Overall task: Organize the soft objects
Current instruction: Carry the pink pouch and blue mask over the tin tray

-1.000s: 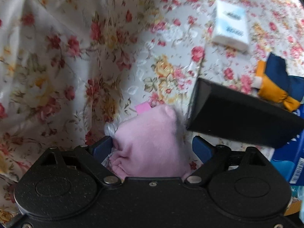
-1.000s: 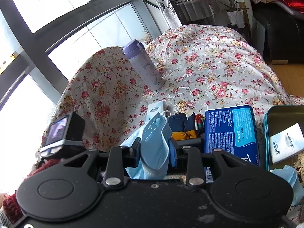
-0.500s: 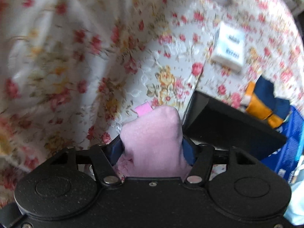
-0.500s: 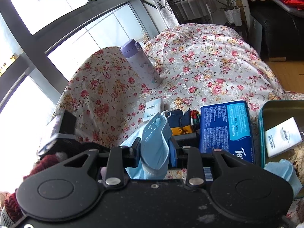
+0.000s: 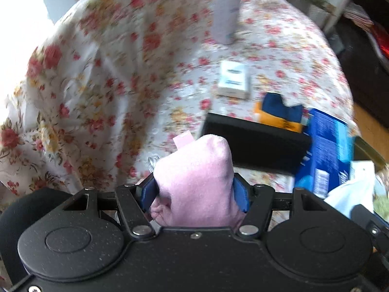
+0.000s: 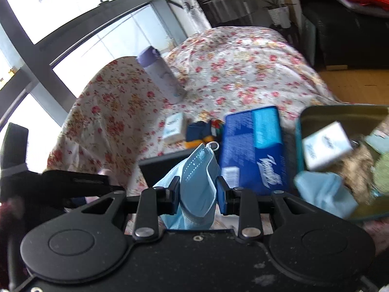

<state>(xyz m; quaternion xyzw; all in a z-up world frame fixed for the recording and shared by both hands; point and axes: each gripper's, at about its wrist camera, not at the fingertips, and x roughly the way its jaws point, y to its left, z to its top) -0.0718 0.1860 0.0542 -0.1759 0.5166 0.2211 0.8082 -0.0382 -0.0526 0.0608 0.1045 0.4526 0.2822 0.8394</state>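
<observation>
Floral bedspread (image 5: 109, 77) drops away as I lift my left gripper (image 5: 194, 191), now clamped on the pink cloth (image 5: 197, 182); right gripper (image 6: 198, 191) stays pinching the blue mask (image 6: 197, 185), near the green tin (image 6: 316, 116).

A bottle (image 6: 162, 77) stands upright toward the far edge of the cloth-covered table (image 6: 243, 56). Nearer, a small packet (image 6: 173, 127) lies on the cloth, with a folded cloth bundle (image 6: 201, 131) just to its right. Right of that bundle lies a flat pack (image 6: 254, 146). A dark box (image 5: 255, 143) sits in front of the bundle. At the table's right edge is a tin (image 6: 340, 116) holding another small packet (image 6: 325, 146); a mask (image 6: 324, 194) hangs over its near rim.
</observation>
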